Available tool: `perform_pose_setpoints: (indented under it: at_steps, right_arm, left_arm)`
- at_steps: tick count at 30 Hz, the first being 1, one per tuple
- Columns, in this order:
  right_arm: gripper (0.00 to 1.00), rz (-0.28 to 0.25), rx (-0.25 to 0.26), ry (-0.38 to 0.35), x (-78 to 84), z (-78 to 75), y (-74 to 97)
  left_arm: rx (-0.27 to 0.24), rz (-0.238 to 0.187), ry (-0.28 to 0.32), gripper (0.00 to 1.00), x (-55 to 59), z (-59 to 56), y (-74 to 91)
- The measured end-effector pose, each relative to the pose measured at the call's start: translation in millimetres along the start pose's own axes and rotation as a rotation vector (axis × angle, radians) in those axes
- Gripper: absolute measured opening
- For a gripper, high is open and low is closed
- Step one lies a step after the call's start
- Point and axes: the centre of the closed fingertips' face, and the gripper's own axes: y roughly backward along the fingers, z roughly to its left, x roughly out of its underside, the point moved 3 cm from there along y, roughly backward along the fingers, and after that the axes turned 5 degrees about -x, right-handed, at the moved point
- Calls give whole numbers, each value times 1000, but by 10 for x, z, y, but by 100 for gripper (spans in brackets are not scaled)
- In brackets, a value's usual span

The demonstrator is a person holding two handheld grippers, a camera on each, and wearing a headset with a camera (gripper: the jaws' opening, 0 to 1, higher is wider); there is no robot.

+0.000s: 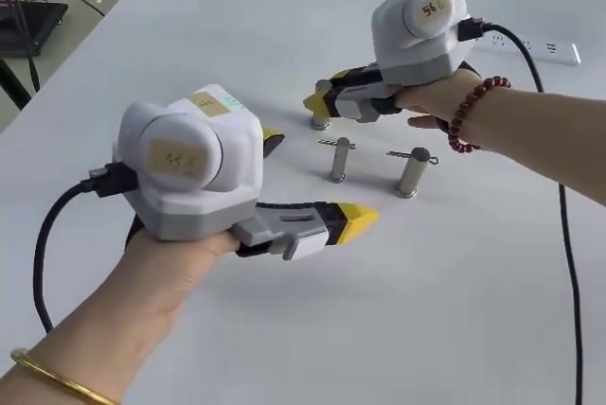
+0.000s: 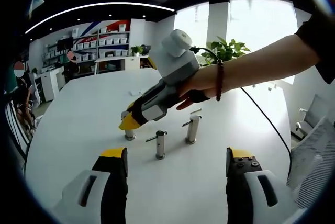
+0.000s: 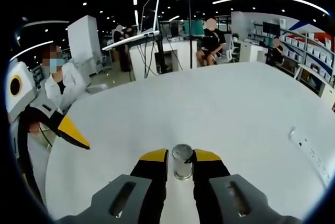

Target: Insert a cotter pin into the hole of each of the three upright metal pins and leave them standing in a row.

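Three upright metal pins stand in a row on the white table (image 1: 454,310). A cotter pin sits across the top of the middle pin (image 1: 339,161) and of the right pin (image 1: 412,173). My right gripper (image 1: 317,102) is shut on the top of the left pin (image 1: 320,121). In the right gripper view this pin (image 3: 182,162) sits tight between the jaws, and I cannot tell whether it holds a cotter pin. My left gripper (image 1: 317,181) is open and holds nothing, nearer to me than the row. In its own view its jaws stand wide apart in front of the middle pin (image 2: 160,145).
A white power strip (image 1: 549,48) lies at the far right of the table, and a black cable (image 1: 568,263) runs down the right side. Another cable (image 1: 43,244) trails from my left gripper. Several people and shelves stand beyond the table.
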Motion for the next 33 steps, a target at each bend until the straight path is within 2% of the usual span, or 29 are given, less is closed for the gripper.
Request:
perform_pose_setpoints:
  at_steps: [7,11,17,18,22,27,33]
  right_arm:
    - [10,-6,9,-38,8,-2,5]
    - [10,-7,6,-13,9,19,20]
    - [9,13,-4,-1,1,29,39]
    - [9,14,-3,1,-7,-10,14]
    - [8,23,-6,16,-2,-11,31]
    - [8,17,-18,-30,14,-17,77]
    - [8,24,-5,-28,60,-87,157]
  left_arm:
    - [2,4,1,76,5,-8,-3]
    - [1,15,1,76,25,1,-6]
    - [-1,4,6,76,4,14,-2]
    - [-2,5,6,76,3,16,-2]
    - [-5,5,2,76,0,21,-1]
    - [-3,-1,7,76,-7,22,0]
    - [-4,5,-7,77,3,19,0]
